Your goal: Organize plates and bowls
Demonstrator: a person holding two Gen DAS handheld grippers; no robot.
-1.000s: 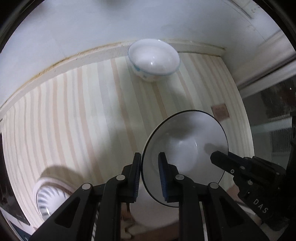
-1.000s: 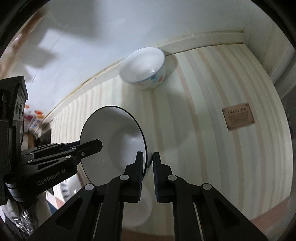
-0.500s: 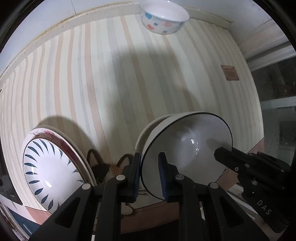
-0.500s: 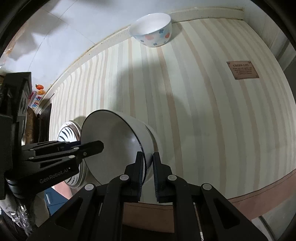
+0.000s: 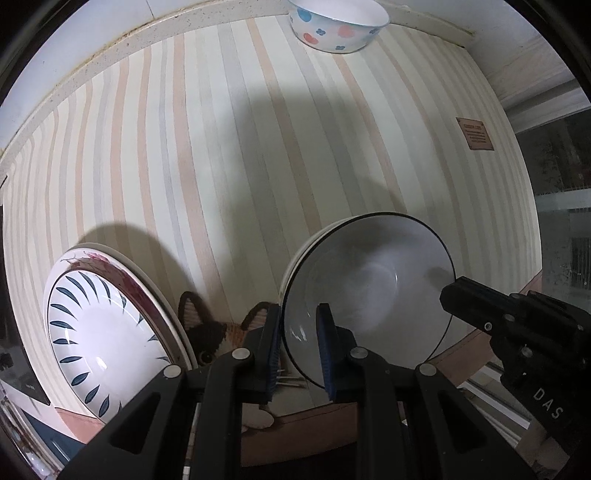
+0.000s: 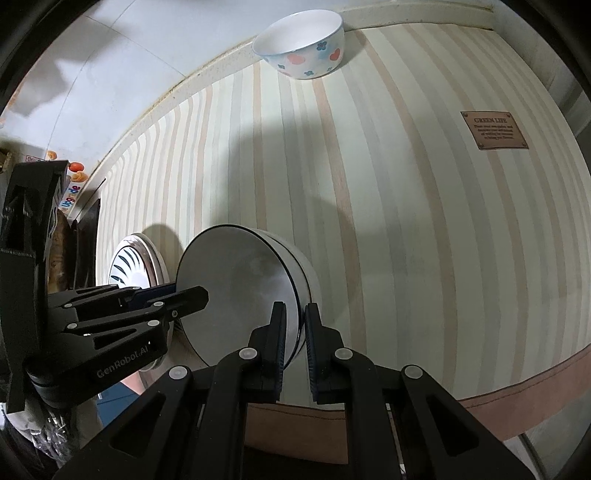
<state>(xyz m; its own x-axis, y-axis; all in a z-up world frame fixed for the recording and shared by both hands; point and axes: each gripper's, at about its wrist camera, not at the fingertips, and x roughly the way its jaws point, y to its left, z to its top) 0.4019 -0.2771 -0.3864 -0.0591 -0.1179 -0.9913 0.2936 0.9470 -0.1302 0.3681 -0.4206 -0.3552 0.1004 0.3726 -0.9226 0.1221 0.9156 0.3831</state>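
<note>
Left wrist view shows the large white ceramic bowl with a thin dark rim line [image 5: 369, 295] held tipped on edge above the near part of the striped surface [image 5: 221, 147], its hollow facing the camera. The left claw [image 5: 299, 350] is clamped on the bowl's near rim, one blue-padded finger inside the wall and one outside. From the right wrist view the right claw [image 6: 294, 343] pinches the opposite rim of the same bowl [image 6: 236, 291] in the same way. Whether the bowl's foot touches the cloth is hidden.

Glazed ceramic is smooth and hard, and both grips hold only a thin curved wall; I judge that if the two claws pull apart or twist unevenly, the rim could slip from the pads and the bowl drop onto the surface or off its near brown edge [image 6: 517, 384].

Just left of the bowl sits a stack of shallow white plates, the top one painted with dark blue leaf strokes [image 5: 99, 332], glossy and close enough that a swing leftward could knock it. A cat-face print [image 5: 210, 332] shows on the cloth between them. Well apart, at the far wall, stands a small white bowl with pink hearts and blue flowers [image 5: 336, 26]. A brown leather-look label [image 6: 493, 130] is stitched on the cloth.
</note>
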